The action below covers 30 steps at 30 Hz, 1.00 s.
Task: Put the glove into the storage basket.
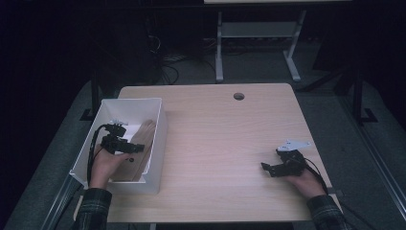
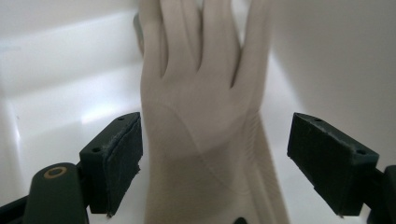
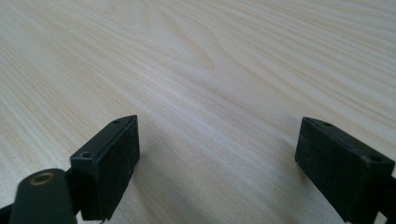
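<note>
A pale beige rubber glove (image 2: 205, 116) lies flat in a white bin (image 1: 160, 125) at the table's left, its fingers pointing away from me. In the high view the glove (image 1: 141, 143) rests against the bin's right wall. My left gripper (image 2: 212, 163) hovers over the glove's cuff with its jaws wide apart, pads clear of the glove on both sides. From above, the left gripper (image 1: 128, 147) sits inside the bin. My right gripper (image 1: 268, 168) rests low over the bare table at the right; in the right gripper view it (image 3: 217, 163) is open with nothing between its pads.
The light wooden table (image 1: 225, 143) has a round cable hole (image 1: 238, 96) near its far edge. The bin's walls stand close around the left gripper. Beyond the table are a desk frame and cables on a dark floor.
</note>
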### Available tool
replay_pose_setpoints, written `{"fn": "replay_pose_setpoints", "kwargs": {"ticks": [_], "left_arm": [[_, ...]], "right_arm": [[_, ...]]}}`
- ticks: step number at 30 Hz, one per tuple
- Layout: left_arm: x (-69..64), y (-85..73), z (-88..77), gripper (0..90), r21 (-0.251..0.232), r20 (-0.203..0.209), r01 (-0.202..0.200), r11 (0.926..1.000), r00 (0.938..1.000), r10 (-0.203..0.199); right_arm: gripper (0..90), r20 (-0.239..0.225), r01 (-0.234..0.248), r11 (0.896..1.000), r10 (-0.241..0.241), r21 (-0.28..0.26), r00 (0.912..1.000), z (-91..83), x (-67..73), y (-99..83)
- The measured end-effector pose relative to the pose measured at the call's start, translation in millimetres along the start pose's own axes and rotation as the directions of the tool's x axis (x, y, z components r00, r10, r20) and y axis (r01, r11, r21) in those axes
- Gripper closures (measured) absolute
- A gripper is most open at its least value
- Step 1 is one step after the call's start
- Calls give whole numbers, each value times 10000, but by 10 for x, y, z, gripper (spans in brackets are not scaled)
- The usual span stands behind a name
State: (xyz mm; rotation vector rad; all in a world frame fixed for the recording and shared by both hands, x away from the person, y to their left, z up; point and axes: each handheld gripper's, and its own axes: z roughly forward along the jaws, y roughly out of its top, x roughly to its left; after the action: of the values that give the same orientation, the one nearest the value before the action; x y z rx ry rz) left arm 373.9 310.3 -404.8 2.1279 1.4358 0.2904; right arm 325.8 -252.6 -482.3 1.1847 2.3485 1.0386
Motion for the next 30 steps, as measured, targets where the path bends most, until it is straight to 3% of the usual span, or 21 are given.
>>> {"fn": "replay_pose_setpoints", "kwargs": {"ticks": [7, 16, 23, 24, 25, 27, 30], "left_arm": [[-62, 135, -202, 166, -465, 257, -130, 9988, 9996, 142], [-287, 395, -532, 166, -1308, 584, -534, 9900, 9964, 615], [-609, 605, -677, 166, -1775, 1047, -1154, 9773, 9852, 1354], [-609, 605, -677, 166, -1775, 1047, -1154, 9773, 9852, 1354], [-700, 650, -681, 167, -1889, 1209, -1281, 9736, 9809, 1525], [-743, 668, -680, 166, -1940, 1244, -1355, 9716, 9790, 1614], [-920, 725, -648, 167, -2076, 1654, -1514, 9664, 9683, 1872]], "right_arm": [[132, 9, 37, 10000, -37, 11, 10000, -1, -3, -1], [132, -1, -1, 10000, 1, -1, 10000, 0, 0, 0], [132, -2, 12, 10000, -12, -7, 10000, 1, -1, 0], [132, 8, 40, 10000, -40, 8, 10000, 0, -3, -1], [132, 2, 26, 10000, -26, -3, 10000, 0, -2, 0], [132, 6, 36, 10000, -36, 6, 10000, 0, -3, 0], [133, 7, 49, 10000, -49, 6, 10000, 0, -4, -1]]}}
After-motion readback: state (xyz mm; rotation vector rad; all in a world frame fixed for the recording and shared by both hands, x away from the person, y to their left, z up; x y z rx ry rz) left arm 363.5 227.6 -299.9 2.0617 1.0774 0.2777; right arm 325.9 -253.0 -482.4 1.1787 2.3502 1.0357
